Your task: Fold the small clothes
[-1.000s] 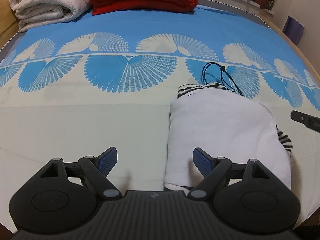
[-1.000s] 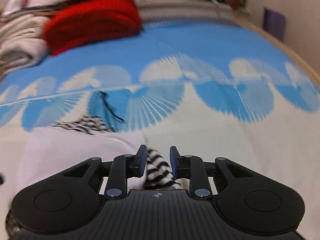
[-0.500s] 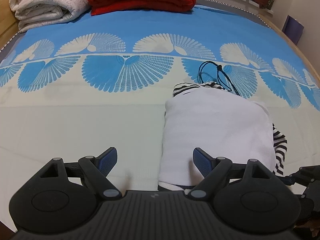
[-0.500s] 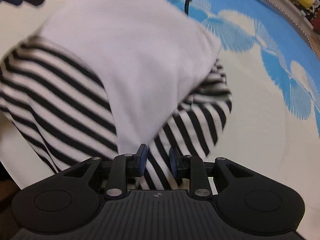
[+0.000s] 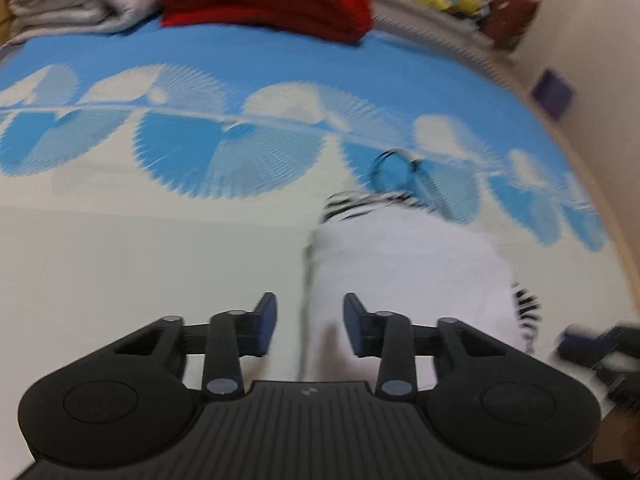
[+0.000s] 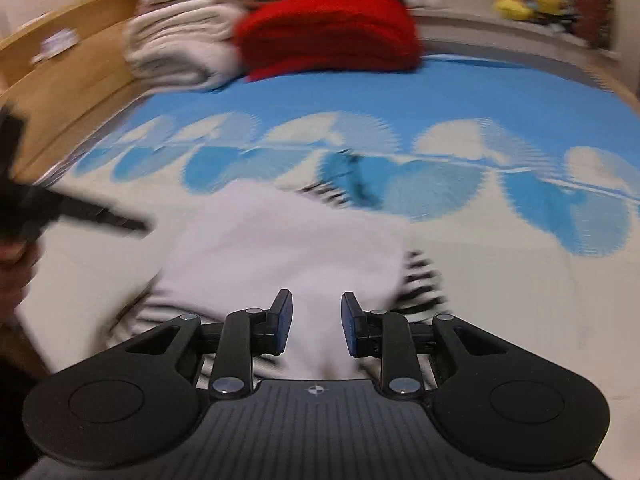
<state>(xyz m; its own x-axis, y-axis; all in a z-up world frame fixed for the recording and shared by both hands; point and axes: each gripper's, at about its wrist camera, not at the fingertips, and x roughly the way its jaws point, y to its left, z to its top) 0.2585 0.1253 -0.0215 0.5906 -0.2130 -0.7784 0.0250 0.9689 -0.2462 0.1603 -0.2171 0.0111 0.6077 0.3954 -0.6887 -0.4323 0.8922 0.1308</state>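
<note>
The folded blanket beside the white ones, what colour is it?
The folded blanket is plain red, best seen in the right wrist view.

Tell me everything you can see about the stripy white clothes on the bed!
The garment is soft-looking knit cloth, folded into a chunky, roughly rectangular bundle. Its plain white side faces up, and black-and-white stripes peek out at the far edge and the right side. It lies flat on the blue and cream bedspread. A thin black cord lies at its far edge. Both views are blurred, so whether either gripper touches it is unclear.
</note>
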